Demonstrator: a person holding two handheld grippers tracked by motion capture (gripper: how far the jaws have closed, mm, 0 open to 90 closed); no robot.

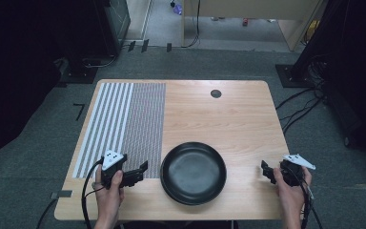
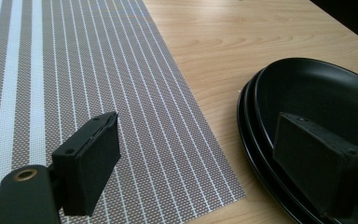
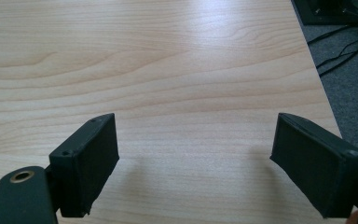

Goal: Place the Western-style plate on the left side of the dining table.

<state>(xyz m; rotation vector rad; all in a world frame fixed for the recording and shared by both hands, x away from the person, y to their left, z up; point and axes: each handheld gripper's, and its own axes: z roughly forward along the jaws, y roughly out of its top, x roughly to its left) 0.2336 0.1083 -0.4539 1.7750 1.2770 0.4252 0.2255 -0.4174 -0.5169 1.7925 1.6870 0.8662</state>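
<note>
A black plate (image 1: 193, 172) lies near the table's front edge at the middle; in the left gripper view a second rim under it shows two stacked plates (image 2: 317, 88). A grey placemat (image 1: 124, 124) with white stripes covers the table's left part. My left gripper (image 1: 140, 172) is open, low over the placemat's (image 2: 98, 70) near right corner, just left of the plates. From the left gripper's (image 2: 196, 135) own view, one jaw is over the mat and the other over the plate rim. My right gripper (image 1: 267, 172) is open over bare wood right of the plates, and in its own view this right gripper (image 3: 193, 126) is empty.
The wooden table (image 1: 219, 119) has a dark round cable hole (image 1: 215, 93) at the back. Its right edge (image 3: 319, 88) is close to the right gripper, with grey carpet and cables (image 1: 305, 105) beyond. Dark equipment (image 1: 109, 24) stands on the floor at the back left.
</note>
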